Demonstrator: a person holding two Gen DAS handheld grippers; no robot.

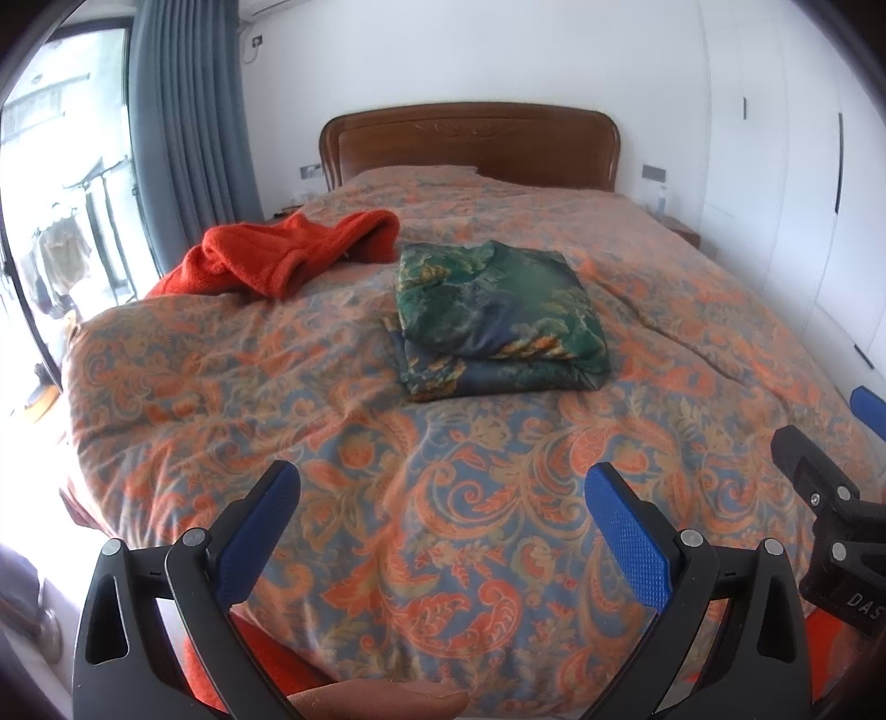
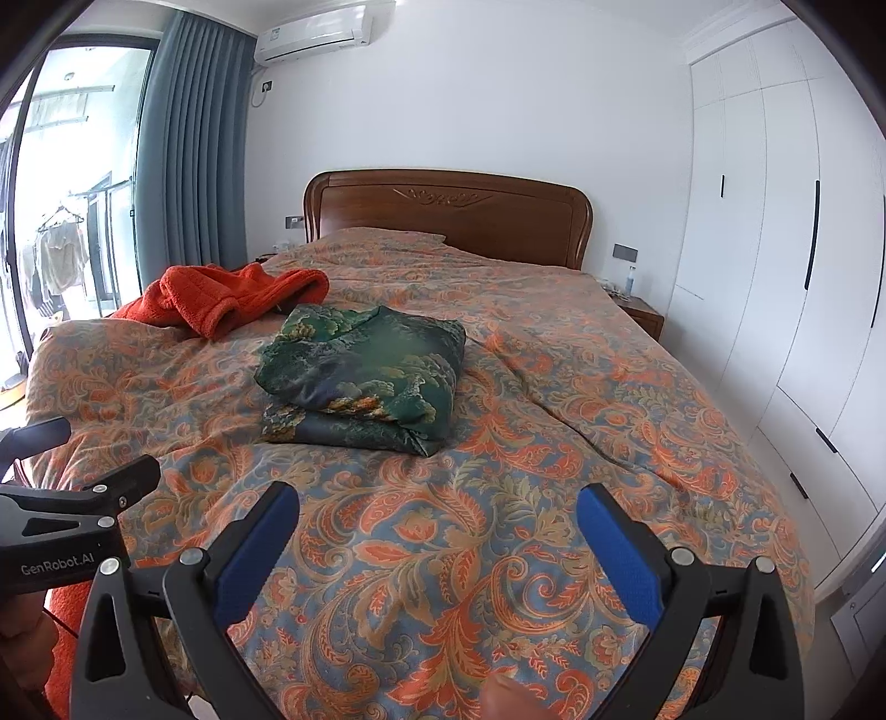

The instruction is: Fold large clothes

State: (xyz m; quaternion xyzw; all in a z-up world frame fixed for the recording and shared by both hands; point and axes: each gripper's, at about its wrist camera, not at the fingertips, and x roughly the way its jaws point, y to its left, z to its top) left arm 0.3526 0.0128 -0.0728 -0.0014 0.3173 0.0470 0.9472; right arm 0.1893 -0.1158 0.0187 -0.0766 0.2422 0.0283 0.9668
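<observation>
Left gripper wide open, empty, fingers pointing 12 o'clock. Right gripper same, wide open, empty, sitting at 3 o'clock of the left.

Two garments lie on the one bed: one green patterned one, folded into a flat bundle, and one orange fleecy one, left in a loose heap. One patterned quilt covers the bed, and one wooden headboard stands behind it. Two sets of tongs are up, the left tongs and the right tongs, each with two blue pads spread apart. One curtain, one air conditioner.
</observation>
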